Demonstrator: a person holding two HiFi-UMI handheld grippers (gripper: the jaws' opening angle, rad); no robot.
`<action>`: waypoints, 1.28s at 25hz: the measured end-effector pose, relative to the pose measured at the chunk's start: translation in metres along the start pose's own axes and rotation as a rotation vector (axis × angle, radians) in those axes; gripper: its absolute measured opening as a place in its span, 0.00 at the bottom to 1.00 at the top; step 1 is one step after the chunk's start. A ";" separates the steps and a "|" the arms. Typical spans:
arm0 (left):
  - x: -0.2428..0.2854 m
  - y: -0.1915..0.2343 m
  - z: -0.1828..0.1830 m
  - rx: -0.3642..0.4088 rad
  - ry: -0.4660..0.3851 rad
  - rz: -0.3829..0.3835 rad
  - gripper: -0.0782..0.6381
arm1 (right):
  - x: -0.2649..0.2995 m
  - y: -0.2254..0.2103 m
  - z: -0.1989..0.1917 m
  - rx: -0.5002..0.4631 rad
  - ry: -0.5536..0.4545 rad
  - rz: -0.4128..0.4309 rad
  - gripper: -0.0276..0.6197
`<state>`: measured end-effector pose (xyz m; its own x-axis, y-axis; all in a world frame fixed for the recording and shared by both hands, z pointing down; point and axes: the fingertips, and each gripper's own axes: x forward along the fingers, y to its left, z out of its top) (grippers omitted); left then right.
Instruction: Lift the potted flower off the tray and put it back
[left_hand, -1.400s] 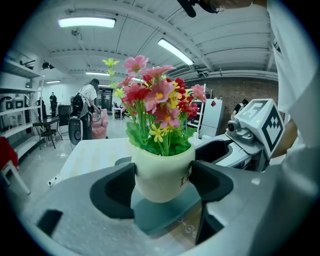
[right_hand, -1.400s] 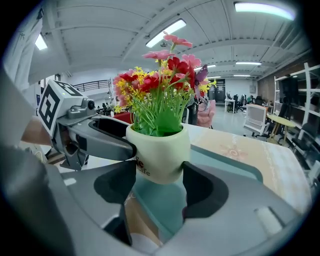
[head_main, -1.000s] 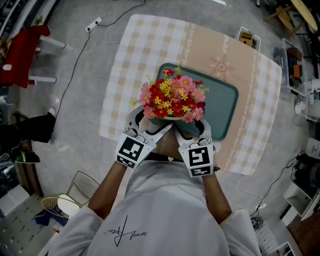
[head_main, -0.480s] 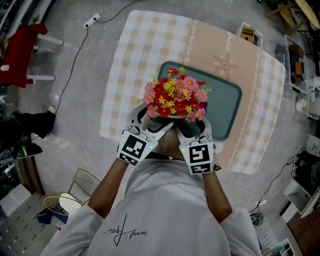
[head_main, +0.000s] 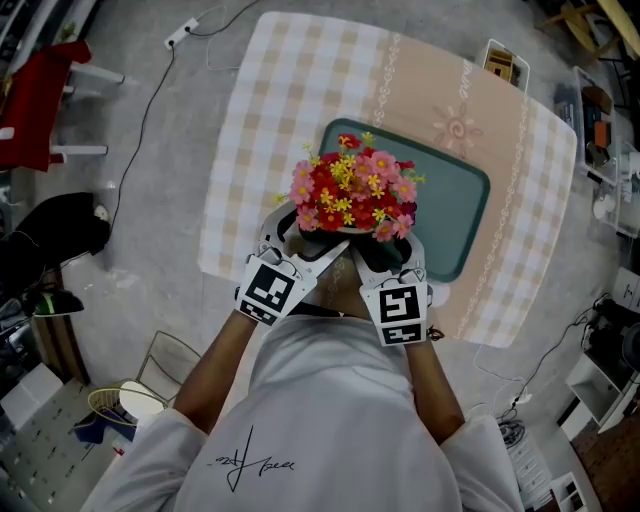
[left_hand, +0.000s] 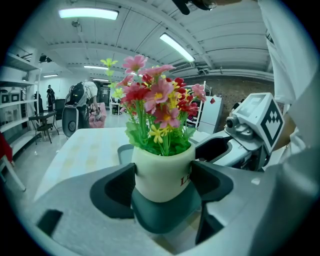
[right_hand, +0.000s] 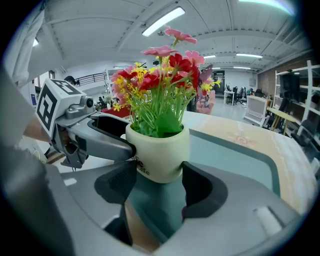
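Checked-cloth counter (head_main: 250, 140) below me carries the teal tray (head_main: 455, 215), and with the left gripper (left_hand: 162, 182) and right gripper (right_hand: 159, 180) jaws both clamped on the potted flower (head_main: 352, 195) over its near corner, I judge this the put-back step: lower it level, then release.

Open lab — strip lights (left_hand: 88, 13), shelves (left_hand: 14, 61), floor cables (head_main: 150, 135)

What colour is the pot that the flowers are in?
Creamy white, with red letters on its side. The left gripper view shows the pot best.
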<state>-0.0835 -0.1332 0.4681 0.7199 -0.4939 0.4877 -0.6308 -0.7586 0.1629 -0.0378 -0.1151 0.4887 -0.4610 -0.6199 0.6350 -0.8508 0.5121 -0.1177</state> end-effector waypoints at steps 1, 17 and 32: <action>0.001 0.000 -0.001 -0.002 0.000 -0.003 0.60 | 0.001 0.000 -0.001 0.001 0.002 -0.001 0.50; 0.008 0.007 -0.011 0.060 0.008 -0.002 0.60 | 0.011 -0.005 -0.004 -0.016 0.027 -0.018 0.48; 0.009 0.007 -0.014 0.045 0.015 0.021 0.60 | 0.010 -0.006 -0.006 -0.021 0.030 -0.020 0.47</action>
<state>-0.0855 -0.1369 0.4855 0.7021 -0.5033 0.5037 -0.6315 -0.7669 0.1140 -0.0362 -0.1211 0.5001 -0.4358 -0.6123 0.6597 -0.8540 0.5126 -0.0885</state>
